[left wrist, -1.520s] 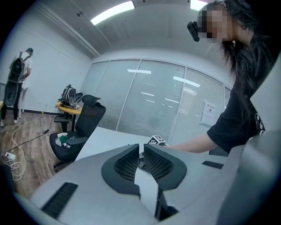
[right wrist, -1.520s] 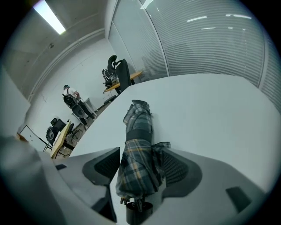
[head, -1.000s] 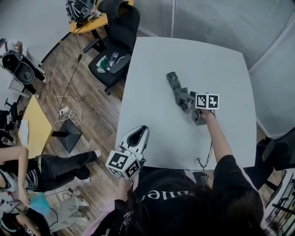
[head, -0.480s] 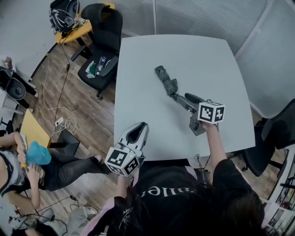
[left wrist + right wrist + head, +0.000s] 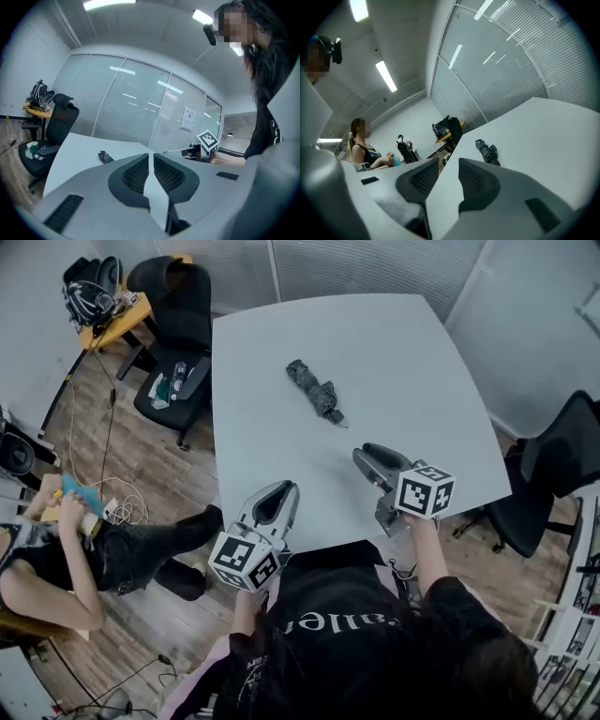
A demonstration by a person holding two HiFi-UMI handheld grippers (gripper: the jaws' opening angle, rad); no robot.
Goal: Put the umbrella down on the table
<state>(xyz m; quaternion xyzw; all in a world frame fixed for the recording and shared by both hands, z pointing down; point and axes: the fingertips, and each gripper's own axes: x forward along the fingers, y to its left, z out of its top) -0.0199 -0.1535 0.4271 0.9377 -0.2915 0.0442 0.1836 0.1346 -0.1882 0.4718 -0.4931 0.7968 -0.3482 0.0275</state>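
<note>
My left gripper [image 5: 279, 491] is nearest, held over the near edge of the table [image 5: 422, 381]. Its jaws are together, with nothing in them.

At its 3 o'clock is my right gripper [image 5: 368, 456], held above the tabletop a little farther in. Its jaws stand partly apart and have just been closing. Only bare white table shows through the gap, so this gripper holds nothing.

Farther out, toward the middle of the table, lies the umbrella [image 5: 314, 390]. It is folded, dark grey and flat on the surface, with its length running from 10 o'clock to 4 o'clock. It sits at about 11 o'clock from my right gripper and 1 o'clock from my left. It is well apart from both, and nothing touches it.

I judge the task to be essentially done, since the umbrella is down on the table and out of my grip. At most, my grippers need to draw back and settle.

Beyond the table's far left corner, at 10 o'clock, stands a black chair [image 5: 178, 310].
</note>
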